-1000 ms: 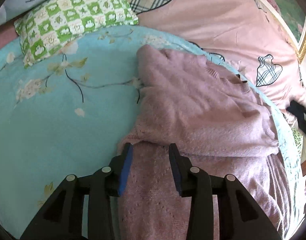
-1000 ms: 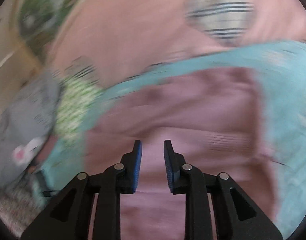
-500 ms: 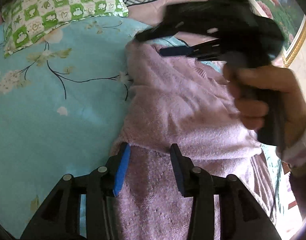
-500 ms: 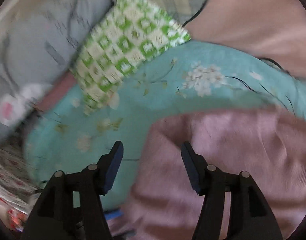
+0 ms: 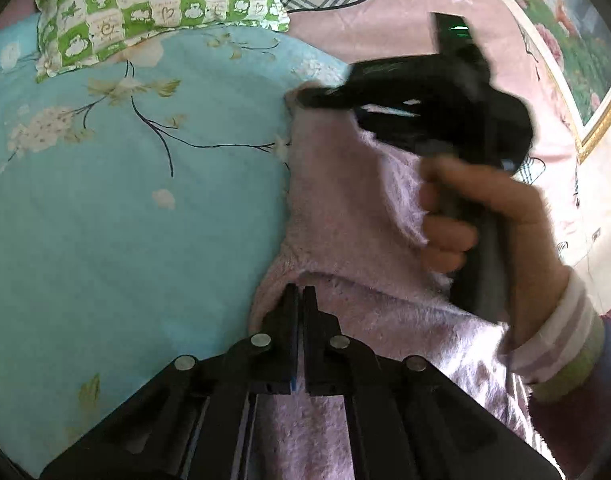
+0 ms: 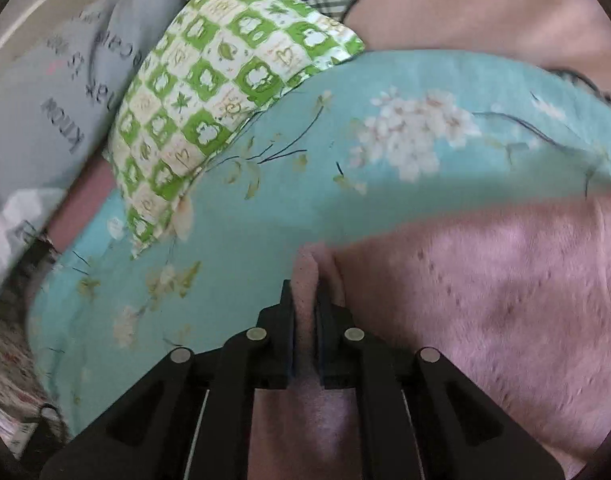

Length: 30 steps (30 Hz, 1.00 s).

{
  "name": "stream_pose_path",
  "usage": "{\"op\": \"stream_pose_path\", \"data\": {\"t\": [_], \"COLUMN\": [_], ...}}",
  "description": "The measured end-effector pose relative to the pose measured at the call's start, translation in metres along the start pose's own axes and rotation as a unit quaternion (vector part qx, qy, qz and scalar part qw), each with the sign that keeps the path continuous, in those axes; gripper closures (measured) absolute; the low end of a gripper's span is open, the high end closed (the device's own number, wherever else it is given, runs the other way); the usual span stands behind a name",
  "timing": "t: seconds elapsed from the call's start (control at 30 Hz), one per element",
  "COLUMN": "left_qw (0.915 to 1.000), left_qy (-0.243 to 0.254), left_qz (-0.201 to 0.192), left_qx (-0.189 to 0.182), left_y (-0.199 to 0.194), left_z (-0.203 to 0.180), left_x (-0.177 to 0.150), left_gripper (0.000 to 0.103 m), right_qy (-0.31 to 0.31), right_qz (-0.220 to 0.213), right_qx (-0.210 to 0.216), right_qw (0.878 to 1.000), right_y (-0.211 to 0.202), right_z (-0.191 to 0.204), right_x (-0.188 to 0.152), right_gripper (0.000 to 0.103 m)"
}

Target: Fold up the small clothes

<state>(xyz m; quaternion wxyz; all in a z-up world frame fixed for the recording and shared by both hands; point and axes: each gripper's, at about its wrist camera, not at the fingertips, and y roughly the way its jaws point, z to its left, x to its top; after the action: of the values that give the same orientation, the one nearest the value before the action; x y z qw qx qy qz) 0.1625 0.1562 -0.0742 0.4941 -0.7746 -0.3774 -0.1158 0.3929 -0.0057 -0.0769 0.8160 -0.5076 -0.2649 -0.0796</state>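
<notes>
Two grippers have each just closed on the same pink sweater (image 5: 345, 216), which lies on a turquoise floral blanket (image 5: 125, 220) on the bed. The left gripper (image 5: 300, 300) is pinched fully together at the sweater's near left edge, just where a folded layer overlaps the body; its tips press into the knit, though how much fabric sits between them cannot be told. The right gripper (image 6: 305, 300) has closed to a narrow gap with a ridge of pink fabric plainly squeezed between its pads, at the far corner of the garment ahead of the left gripper. A hand (image 5: 485, 216) in a striped cuff carries it there. A green checked pillow (image 6: 225, 80) lies beyond both, well apart from the sweater.

The risk, as I judge it, is uneven grips. If the left gripper has caught only fuzz or one layer, a lift would let that edge slip and skew the fold. The fluffy knit could also drag the blanket, or the folded layer could slide open if the two grippers rise unequally.
</notes>
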Motion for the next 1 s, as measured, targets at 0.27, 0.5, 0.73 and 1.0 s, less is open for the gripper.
{"op": "stream_pose_path", "data": {"t": [0.27, 0.5, 0.73, 1.0], "left_qw": [0.9997, 0.9985, 0.9982, 0.9948], "left_qy": [0.007, 0.039, 0.047, 0.066], "left_qz": [-0.003, 0.010, 0.034, 0.077], "left_qx": [0.025, 0.038, 0.014, -0.016], "left_y": [-0.015, -0.041, -0.078, -0.130], "left_z": [-0.007, -0.029, -0.036, -0.039], "left_x": [-0.007, -0.028, -0.051, -0.107], "left_gripper": [0.098, 0.081, 0.072, 0.067], "right_qy": [0.023, 0.103, 0.162, 0.195], "right_qz": [-0.118, -0.136, -0.142, -0.165], "right_qx": [0.001, -0.028, -0.064, -0.087], "right_qw": [0.993, 0.985, 0.974, 0.963], "right_y": [-0.133, -0.225, -0.281, -0.340], "right_z": [-0.015, -0.063, -0.085, -0.082], "right_x": [-0.034, -0.134, -0.225, -0.316], "right_gripper": [0.041, 0.041, 0.041, 0.041]}}
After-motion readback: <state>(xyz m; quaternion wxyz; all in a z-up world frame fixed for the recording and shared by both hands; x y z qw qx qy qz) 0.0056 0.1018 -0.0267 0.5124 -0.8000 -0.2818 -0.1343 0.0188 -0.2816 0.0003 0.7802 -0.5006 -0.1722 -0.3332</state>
